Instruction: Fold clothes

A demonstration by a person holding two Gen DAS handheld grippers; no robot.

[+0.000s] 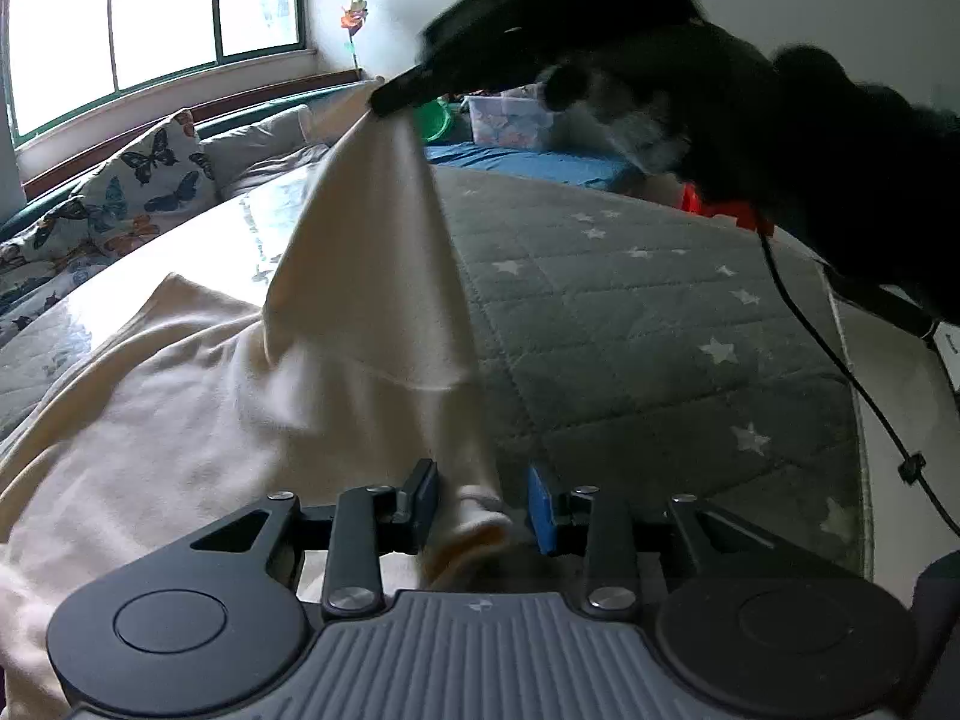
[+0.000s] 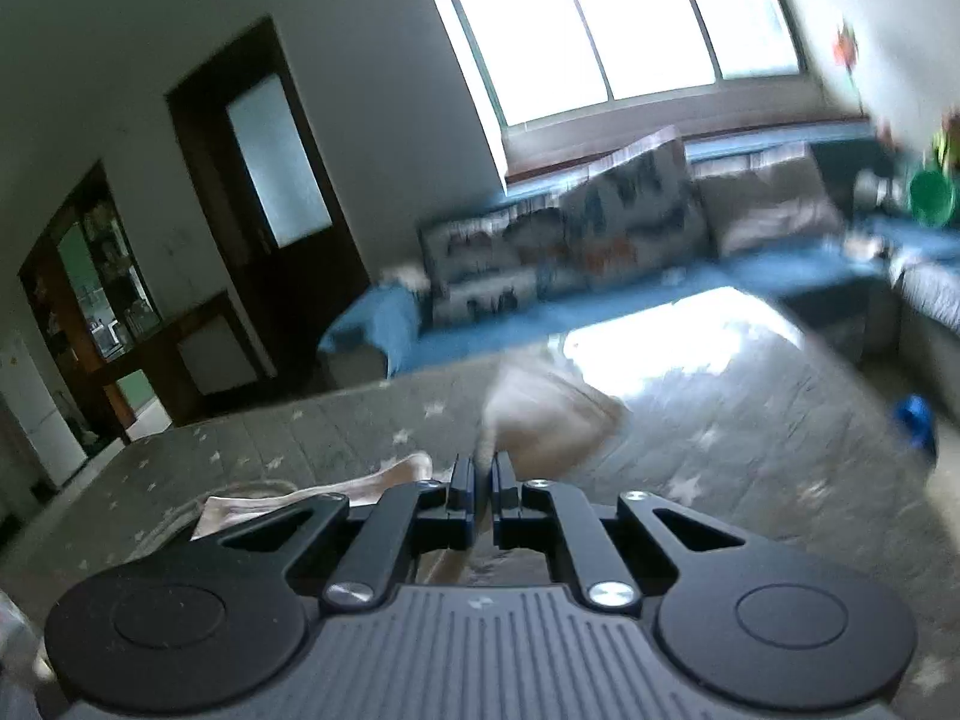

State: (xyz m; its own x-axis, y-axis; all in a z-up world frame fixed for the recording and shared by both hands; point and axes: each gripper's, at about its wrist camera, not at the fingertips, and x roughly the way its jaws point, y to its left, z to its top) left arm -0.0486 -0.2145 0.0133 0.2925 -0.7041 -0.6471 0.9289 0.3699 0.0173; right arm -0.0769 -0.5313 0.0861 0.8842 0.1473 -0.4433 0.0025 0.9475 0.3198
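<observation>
A cream garment (image 1: 198, 420) lies spread on a grey quilt with white stars (image 1: 630, 312). My right gripper (image 1: 390, 101), dark and blurred at the top of the left wrist view, is shut on one edge of the garment and holds it up in a taut peak. In the right wrist view its jaws (image 2: 483, 480) stand almost together with a thin strip of the cream garment (image 2: 540, 414) between them. My left gripper (image 1: 483, 501) is low over the quilt with a bunched corner of the garment between its fingers. A gap shows on each side of that corner.
Butterfly-print cushions (image 1: 144, 180) line a blue sofa (image 2: 600, 312) under the window. A clear plastic box (image 1: 510, 120) and a green bowl (image 1: 435, 120) stand at the far side. A black cable (image 1: 840, 372) hangs from a dark sleeve (image 1: 810, 150) on the right.
</observation>
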